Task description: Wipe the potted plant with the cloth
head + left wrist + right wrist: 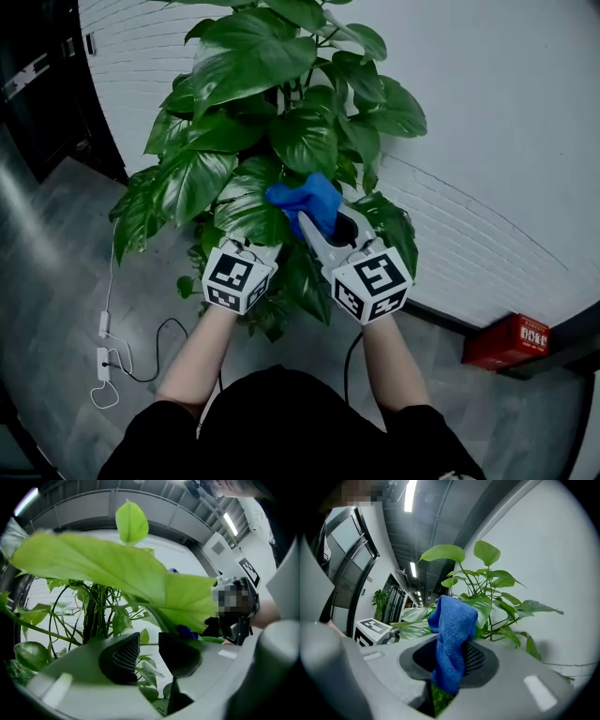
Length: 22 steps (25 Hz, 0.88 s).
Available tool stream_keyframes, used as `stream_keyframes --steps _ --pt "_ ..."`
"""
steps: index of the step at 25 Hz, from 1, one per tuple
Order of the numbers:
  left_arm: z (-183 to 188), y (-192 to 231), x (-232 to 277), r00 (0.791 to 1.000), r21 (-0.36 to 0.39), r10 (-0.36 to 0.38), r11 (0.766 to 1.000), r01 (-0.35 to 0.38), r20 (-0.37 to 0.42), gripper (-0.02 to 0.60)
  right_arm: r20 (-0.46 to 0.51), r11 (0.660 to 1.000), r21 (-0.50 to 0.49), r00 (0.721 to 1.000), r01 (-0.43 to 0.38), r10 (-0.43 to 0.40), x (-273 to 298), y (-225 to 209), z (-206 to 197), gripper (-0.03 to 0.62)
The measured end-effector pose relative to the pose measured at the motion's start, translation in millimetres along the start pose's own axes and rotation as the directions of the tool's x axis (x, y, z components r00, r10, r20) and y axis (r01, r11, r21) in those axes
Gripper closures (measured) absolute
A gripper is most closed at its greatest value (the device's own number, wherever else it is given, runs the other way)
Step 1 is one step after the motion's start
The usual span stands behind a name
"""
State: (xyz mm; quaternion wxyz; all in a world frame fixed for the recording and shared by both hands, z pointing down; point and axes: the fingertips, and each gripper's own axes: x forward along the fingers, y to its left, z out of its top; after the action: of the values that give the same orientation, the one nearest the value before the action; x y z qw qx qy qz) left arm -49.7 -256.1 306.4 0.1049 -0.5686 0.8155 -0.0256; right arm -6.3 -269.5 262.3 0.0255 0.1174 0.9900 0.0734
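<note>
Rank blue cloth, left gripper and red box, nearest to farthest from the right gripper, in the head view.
1. blue cloth, in the right gripper's jaws
2. left gripper, close beside
3. red box, floor at far right

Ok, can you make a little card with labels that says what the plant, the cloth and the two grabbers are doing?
Plant: big green leafy plant next to a white wall; its pot is hidden by leaves
Cloth: blue cloth, bunched up over the middle leaves
Right gripper: right gripper, jaws closed on the cloth
Left gripper: left gripper, jaws apart with nothing between them, just under a large leaf
Floor: grey floor with a white cable and a red box
</note>
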Motion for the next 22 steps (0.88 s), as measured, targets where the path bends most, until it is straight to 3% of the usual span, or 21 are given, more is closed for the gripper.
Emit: stream_keyframes --steps 15,22 --pt "-6.4 -11.8 3.2 1.0 0.001 -0.027 1.0 0.027 -0.015 0.466 -0.066 1.0 -0.013 0.998 0.0 -0.001 -29.3 10.8 -23.5 0.494" --pt "-15.1 -13.2 -0.1 0.999 0.003 -0.007 1.0 0.007 -0.032 0.466 -0.045 1.0 -0.008 0.999 0.002 -0.003 -42.9 9.7 -27.5 0.494"
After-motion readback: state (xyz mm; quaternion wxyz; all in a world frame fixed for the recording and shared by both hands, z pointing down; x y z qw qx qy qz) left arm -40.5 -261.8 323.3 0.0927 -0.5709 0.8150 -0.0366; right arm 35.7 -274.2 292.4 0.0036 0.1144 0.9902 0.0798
